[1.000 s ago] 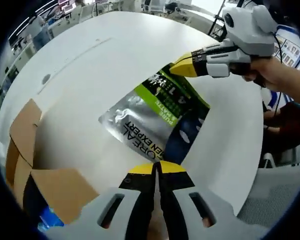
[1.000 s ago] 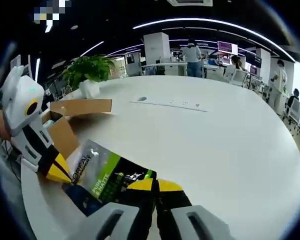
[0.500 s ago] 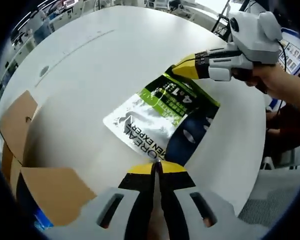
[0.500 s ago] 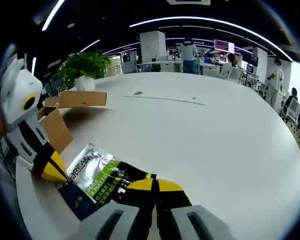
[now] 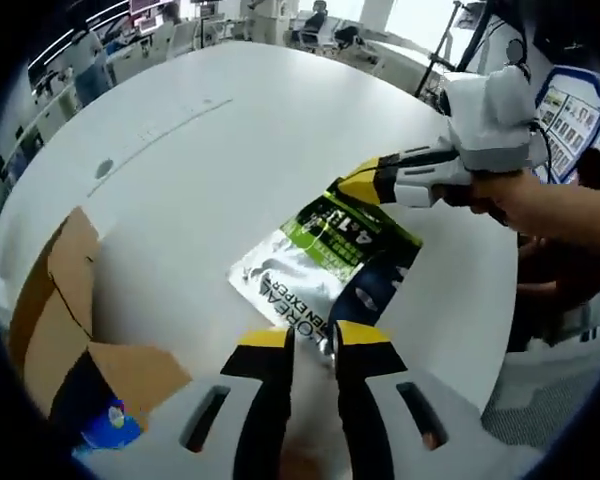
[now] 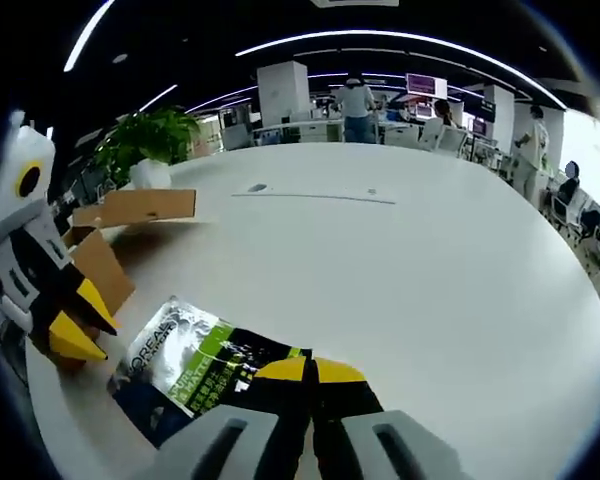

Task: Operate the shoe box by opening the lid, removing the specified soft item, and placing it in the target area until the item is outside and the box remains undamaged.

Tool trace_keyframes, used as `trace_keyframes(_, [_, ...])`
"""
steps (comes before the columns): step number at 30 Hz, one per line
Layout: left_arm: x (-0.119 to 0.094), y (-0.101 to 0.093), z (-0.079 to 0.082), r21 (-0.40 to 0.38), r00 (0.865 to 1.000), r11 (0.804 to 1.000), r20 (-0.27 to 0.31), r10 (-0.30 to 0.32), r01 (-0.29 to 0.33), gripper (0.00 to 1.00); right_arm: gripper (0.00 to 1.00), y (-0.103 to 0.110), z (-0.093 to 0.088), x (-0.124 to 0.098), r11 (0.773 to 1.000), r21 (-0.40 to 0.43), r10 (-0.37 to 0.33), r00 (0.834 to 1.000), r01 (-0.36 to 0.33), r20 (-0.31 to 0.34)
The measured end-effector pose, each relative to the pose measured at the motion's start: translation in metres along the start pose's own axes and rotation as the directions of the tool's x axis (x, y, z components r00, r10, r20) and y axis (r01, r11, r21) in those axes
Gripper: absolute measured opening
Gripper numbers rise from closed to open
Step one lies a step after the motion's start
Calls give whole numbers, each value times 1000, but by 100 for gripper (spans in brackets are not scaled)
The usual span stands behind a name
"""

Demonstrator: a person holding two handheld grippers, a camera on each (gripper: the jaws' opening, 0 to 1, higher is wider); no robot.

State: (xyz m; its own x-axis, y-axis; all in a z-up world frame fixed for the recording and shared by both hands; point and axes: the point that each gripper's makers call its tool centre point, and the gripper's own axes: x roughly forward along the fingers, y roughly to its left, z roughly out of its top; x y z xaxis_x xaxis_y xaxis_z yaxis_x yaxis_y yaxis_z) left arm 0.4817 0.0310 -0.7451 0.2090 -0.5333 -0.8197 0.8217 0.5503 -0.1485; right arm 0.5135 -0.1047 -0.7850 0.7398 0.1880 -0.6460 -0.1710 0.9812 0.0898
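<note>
Left tongs (image 5: 312, 342) just let go, jaws now apart beside the silver-green-navy foil pouch's (image 5: 325, 265) near end, pouch flat on white round worktop (image 6: 400, 260), right tongs (image 6: 311, 371) clamped on its far end, open cardboard shoe box (image 5: 65, 330) alongside.

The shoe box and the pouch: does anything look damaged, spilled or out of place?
Nothing stands out. The shoe box stands open with its flaps up and looks intact; something blue shows inside. The pouch lies flat on the white table, outside the box, with the right gripper shut on its edge.
</note>
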Motion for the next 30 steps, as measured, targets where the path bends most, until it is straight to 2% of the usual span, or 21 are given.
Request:
trace_keyframes(7, [-29, 10, 4, -4, 998, 1000, 51, 23, -23, 18, 0, 5, 0, 1, 1000, 29, -9, 1000, 9, -3])
trace_keyframes(8, [-36, 15, 3, -17, 997, 999, 69, 31, -30, 18, 0, 7, 1, 2, 1000, 30, -9, 1000, 9, -3])
trace_keyframes(17, [-72, 34, -7, -50, 992, 997, 107, 69, -64, 19, 0, 18, 2, 5, 999, 48, -25, 1000, 26, -12])
trace_keyframes(30, [-98, 52, -22, -94, 985, 991, 133, 106, -94, 20, 0, 27, 5, 11, 997, 51, -48, 998, 49, -30])
